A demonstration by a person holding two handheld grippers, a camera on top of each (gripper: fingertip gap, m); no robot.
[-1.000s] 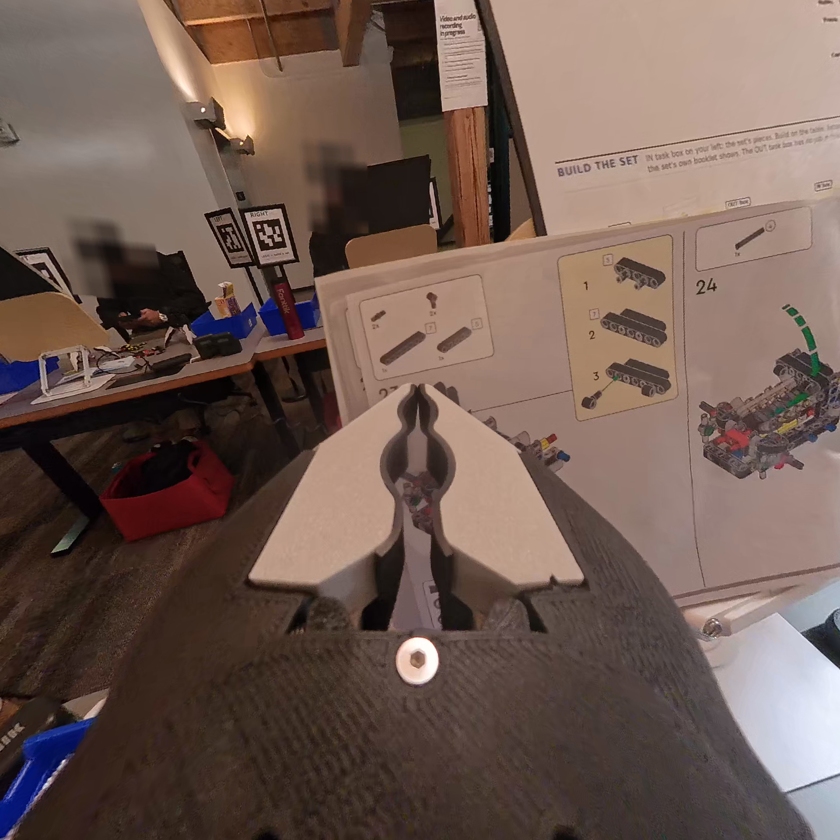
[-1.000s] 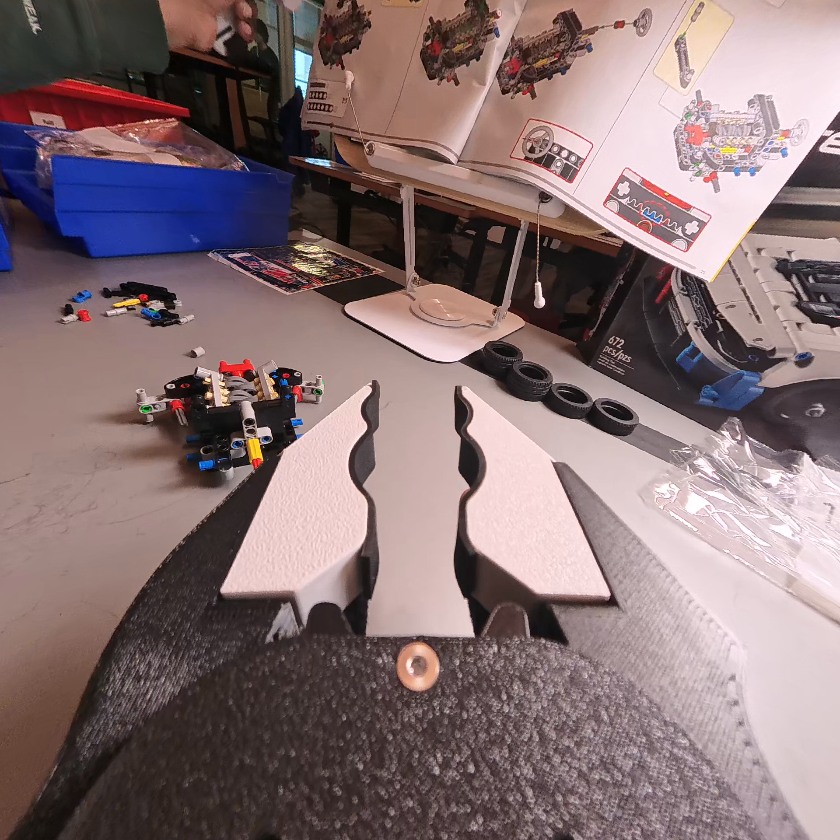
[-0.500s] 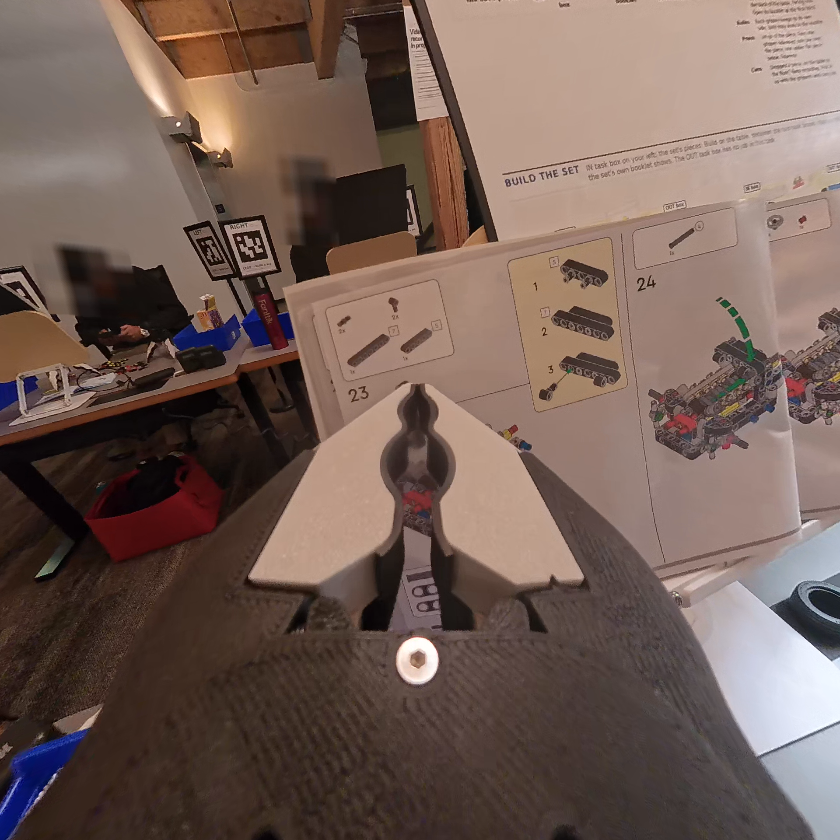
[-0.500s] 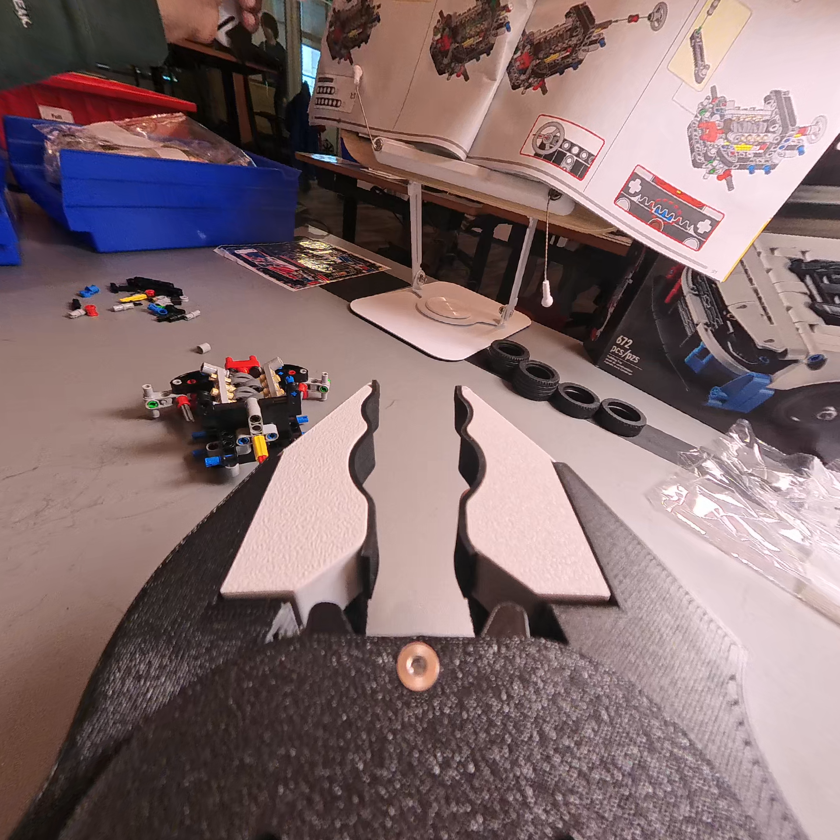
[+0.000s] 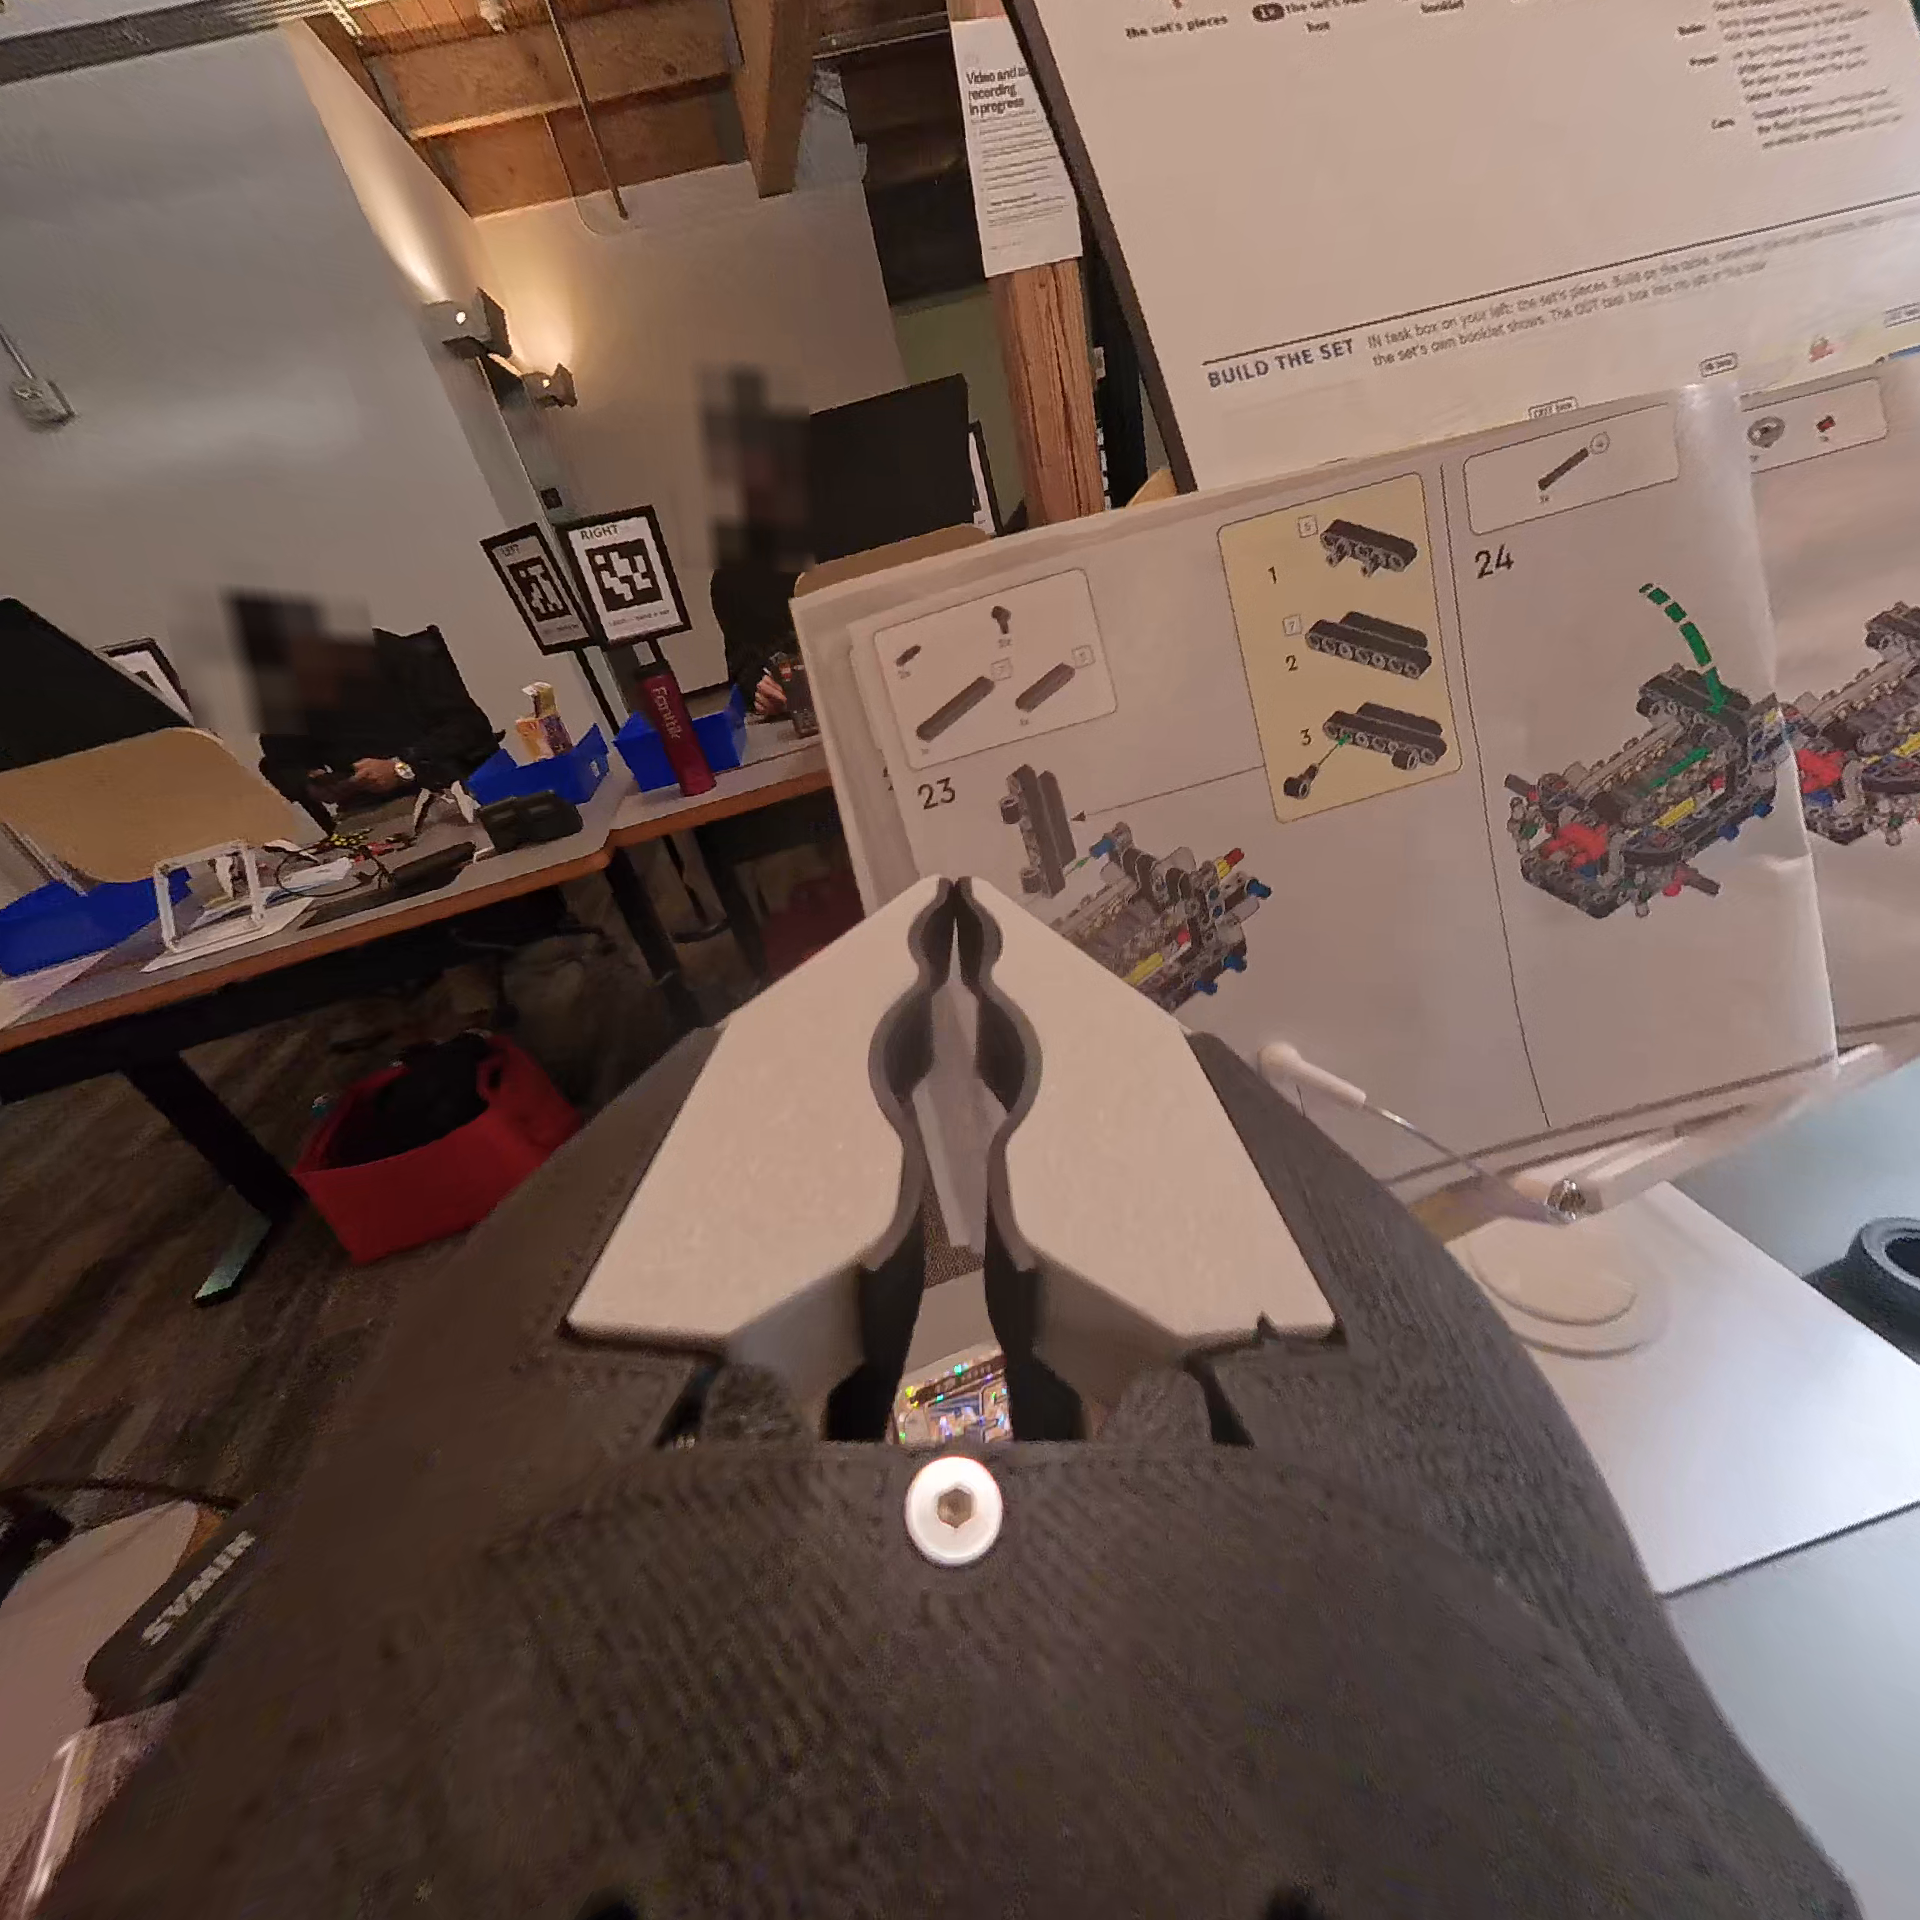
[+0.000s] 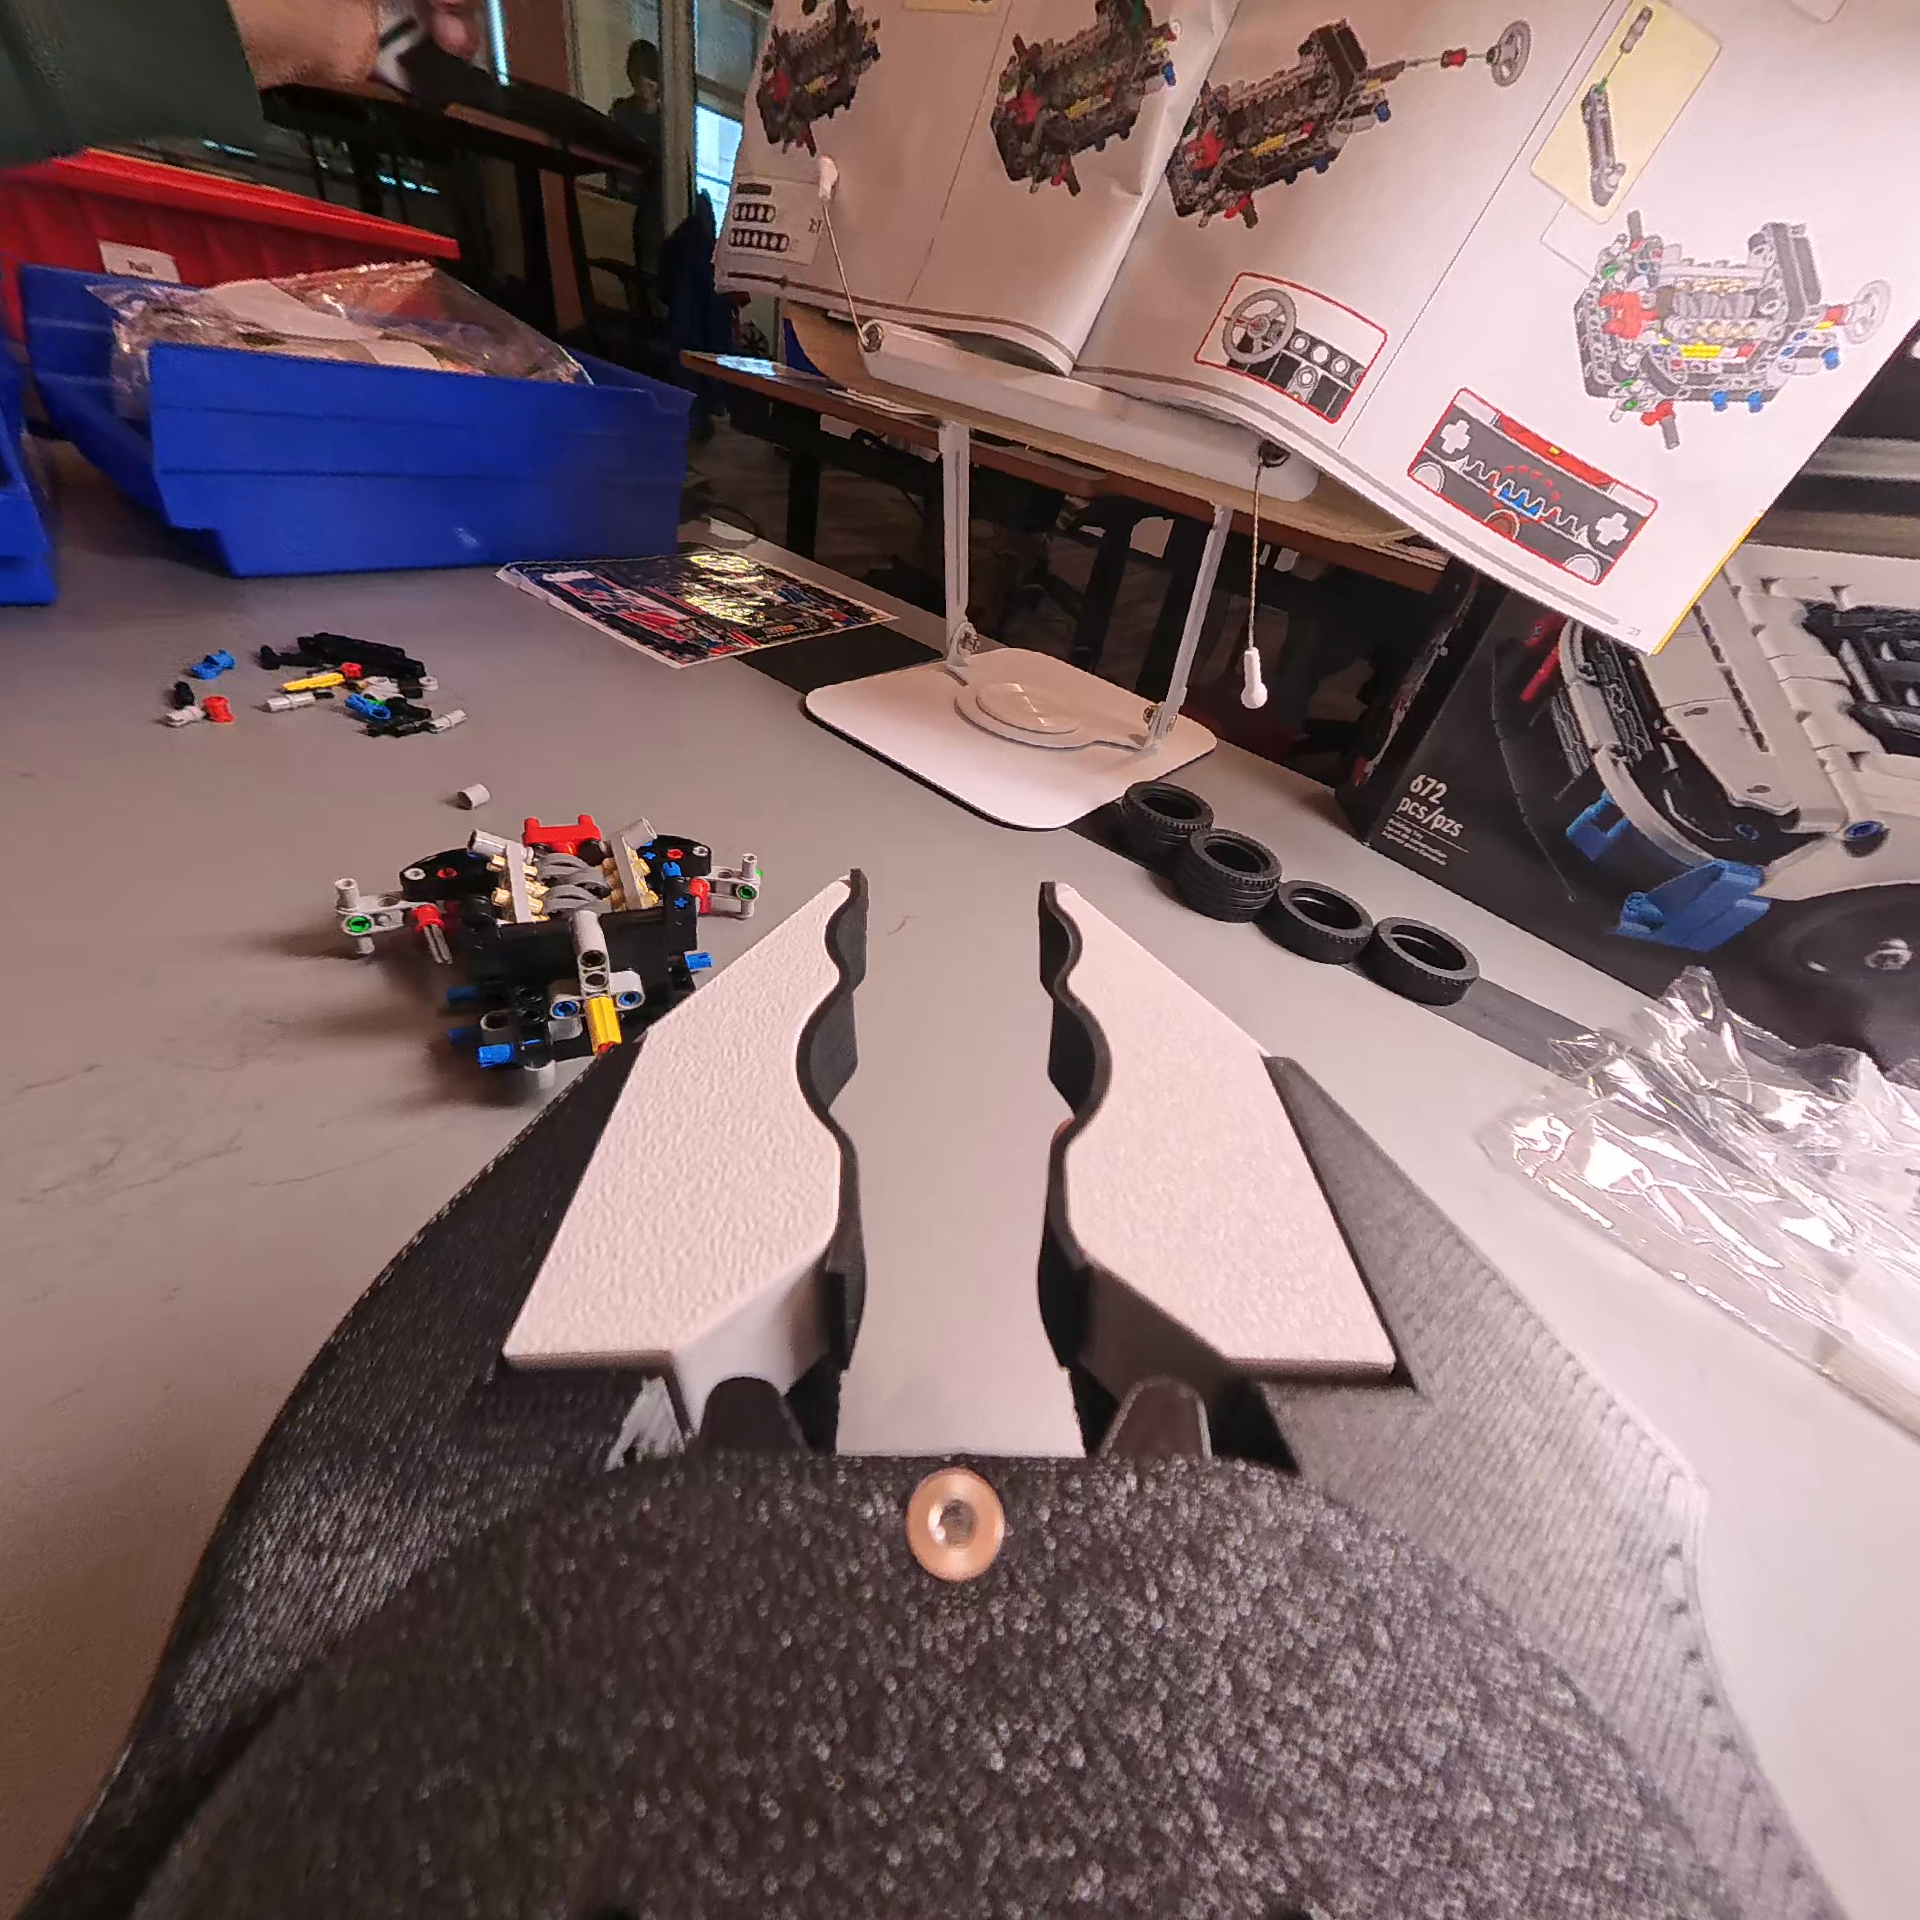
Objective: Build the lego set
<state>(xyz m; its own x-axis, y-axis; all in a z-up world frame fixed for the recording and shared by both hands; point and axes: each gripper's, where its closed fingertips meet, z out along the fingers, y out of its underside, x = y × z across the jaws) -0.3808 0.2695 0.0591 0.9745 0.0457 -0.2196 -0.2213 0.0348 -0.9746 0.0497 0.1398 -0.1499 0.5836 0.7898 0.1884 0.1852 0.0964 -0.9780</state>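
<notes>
While the left gripper is held up off the bench with its jaws pressed together at the tips and nothing visible between them, it faces the open instruction booklet propped on a white stand. Behind the booklet hangs a large white printed board, and farther back other benches carry blue bins and two black-and-white marker cards.

Over on the right, the right gripper hovers low above the grey bench, jaws apart and empty. The part-built lego assembly, black with red, blue and yellow pins, lies on the bench just left of the left jaw's tip. A scatter of loose pieces sits farther back on the left, near a blue bin holding plastic bags. Four black tyres lie in a row between the stand's base and the set's box. A sticker sheet lies flat beside the stand, and crumpled clear bags rest at the right edge.
</notes>
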